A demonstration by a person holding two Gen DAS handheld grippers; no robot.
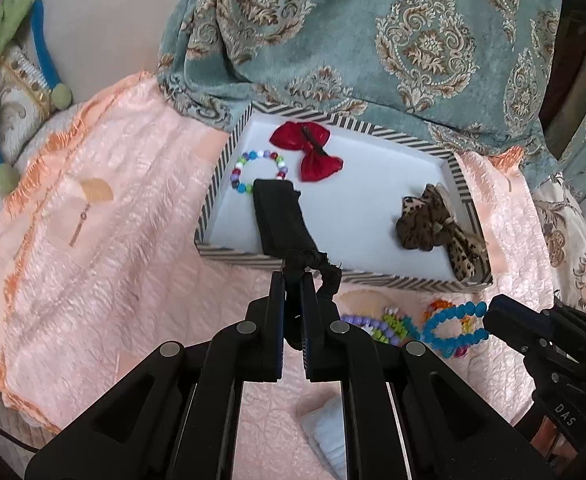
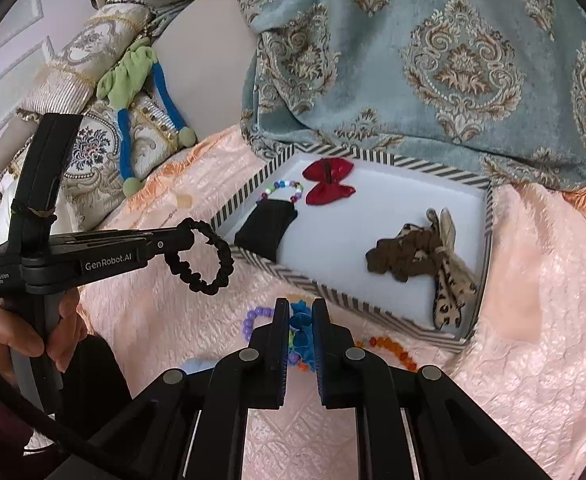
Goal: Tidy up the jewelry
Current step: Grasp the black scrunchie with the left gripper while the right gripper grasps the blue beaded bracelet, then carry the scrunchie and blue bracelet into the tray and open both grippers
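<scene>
Tray (image 1: 229, 144): 1 red bow (image 1: 307, 151), 1 bead bracelet (image 1: 240, 176), 2 scrunchies.

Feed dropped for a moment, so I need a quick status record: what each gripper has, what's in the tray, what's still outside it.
left gripper: shut on black scrunchie, held off the bedspread beside the tray
right gripper: shut on blue bead bracelet
striped tray: red bow, multicolour bead bracelet, black pouch, leopard-print scrunchie
outside tray, on pink bedspread: purple bead bracelet, orange beads
</scene>
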